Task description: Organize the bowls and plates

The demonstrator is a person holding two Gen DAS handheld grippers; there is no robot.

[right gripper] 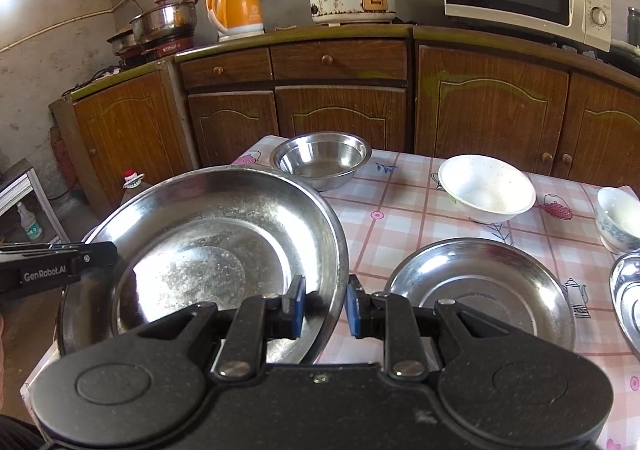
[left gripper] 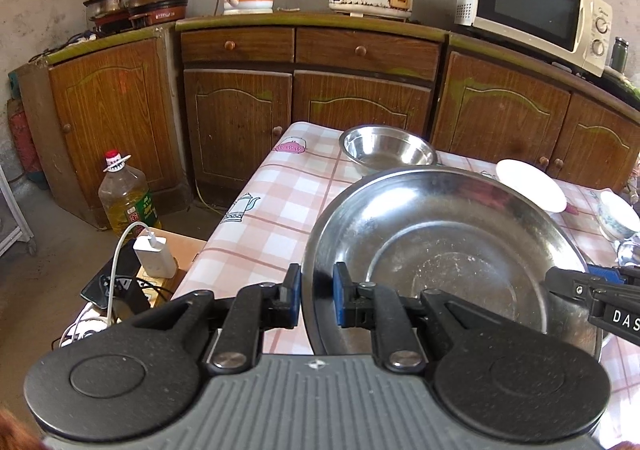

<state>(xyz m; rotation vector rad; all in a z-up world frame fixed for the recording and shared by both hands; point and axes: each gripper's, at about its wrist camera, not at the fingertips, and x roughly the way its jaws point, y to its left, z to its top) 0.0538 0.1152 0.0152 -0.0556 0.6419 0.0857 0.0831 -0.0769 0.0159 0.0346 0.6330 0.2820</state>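
large shallow stainless-steel basin [right gripper: 200,250] held above the checked pink tablecloth [left gripper: 272,209] | left gripper [left gripper: 317,298] pinching its left rim; right gripper [right gripper: 325,306] pinching its right rim | likely light, stiff, slick: keep hold at opposite rim edges, level | smaller steel plate [right gripper: 480,290] rests on the table beside it

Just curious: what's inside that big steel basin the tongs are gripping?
The big steel basin looks empty: only a scuffed, spotted bottom shows. Its near part is hidden behind the right tongs and the left tongs, so I can't vouch for that.
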